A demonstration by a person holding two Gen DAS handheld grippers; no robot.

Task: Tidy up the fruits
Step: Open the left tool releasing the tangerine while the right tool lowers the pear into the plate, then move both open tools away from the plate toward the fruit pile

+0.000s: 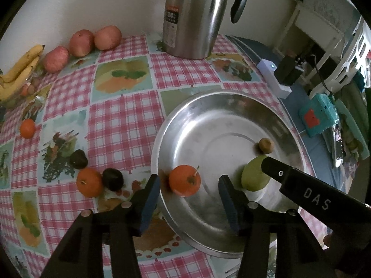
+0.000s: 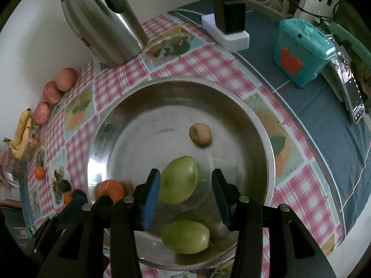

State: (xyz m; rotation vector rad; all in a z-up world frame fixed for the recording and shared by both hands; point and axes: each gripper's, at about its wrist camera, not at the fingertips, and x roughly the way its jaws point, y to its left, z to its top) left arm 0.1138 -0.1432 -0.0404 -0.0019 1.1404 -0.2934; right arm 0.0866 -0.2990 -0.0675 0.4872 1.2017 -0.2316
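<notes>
Fruit sorting, steel basin [image 1: 185, 120] at centre frame.
I see my left gripper [image 1: 189, 186] wide open around an orange [image 1: 184, 180], gripping nothing; right gripper [image 2: 185, 185] open over a green fruit [image 2: 178, 179], basin's lower centre.

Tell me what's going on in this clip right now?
A person with a gripper in each hand is gathering fruit into a metal bowl. The left gripper is open around an orange just inside the rim. The right gripper is open over a green fruit; another green fruit and a small brown fruit lie in the bowl. Apples, bananas and more oranges wait on the tablecloth.
</notes>
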